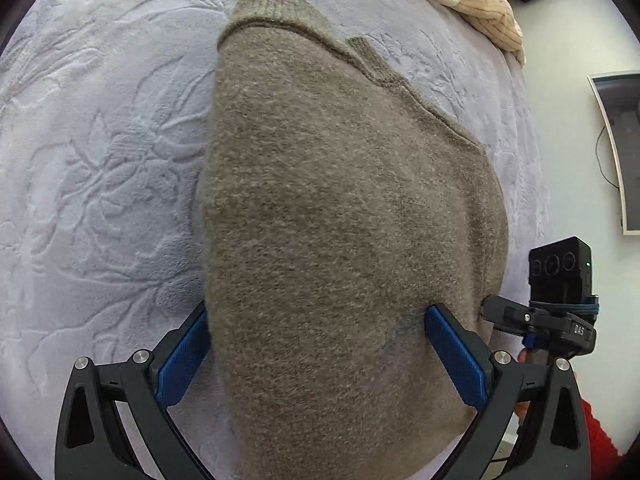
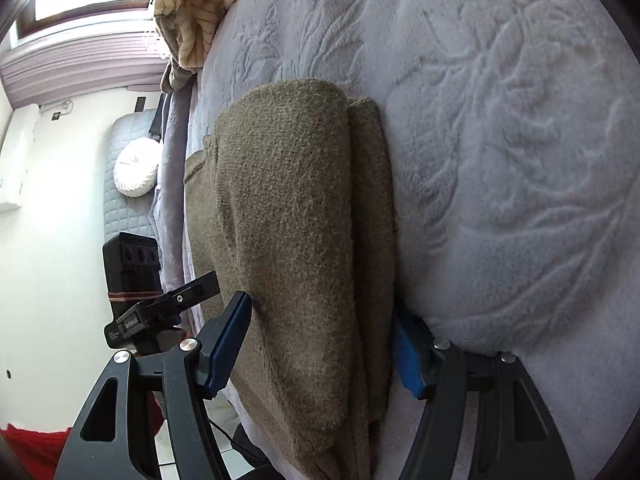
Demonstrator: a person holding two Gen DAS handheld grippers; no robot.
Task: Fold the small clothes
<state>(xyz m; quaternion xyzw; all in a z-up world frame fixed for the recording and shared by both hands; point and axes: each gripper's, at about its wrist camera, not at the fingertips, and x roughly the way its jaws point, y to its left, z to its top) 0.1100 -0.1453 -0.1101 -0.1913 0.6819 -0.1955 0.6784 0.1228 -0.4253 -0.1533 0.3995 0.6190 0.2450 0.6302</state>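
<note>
Lying folded on the pale embossed blanket (image 1: 100,160), the brown sweater (image 1: 340,220) sits between the spread jaws of both the left gripper (image 1: 316,344) and right gripper (image 2: 324,340), neither clamping it.

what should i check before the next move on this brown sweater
1. Sweater lies flat on the lavender blanket: ok.
2. Left gripper straddles the near end with jaws apart: ok.
3. Right gripper straddles the folded stack with jaws apart: ok.
4. Folded layers line up: not ok, a lower layer sticks out along one side in the right wrist view.
5. Pads pressing the cloth: cannot tell.
6. Cream striped cloth stays clear of the sweater: ok.
</note>
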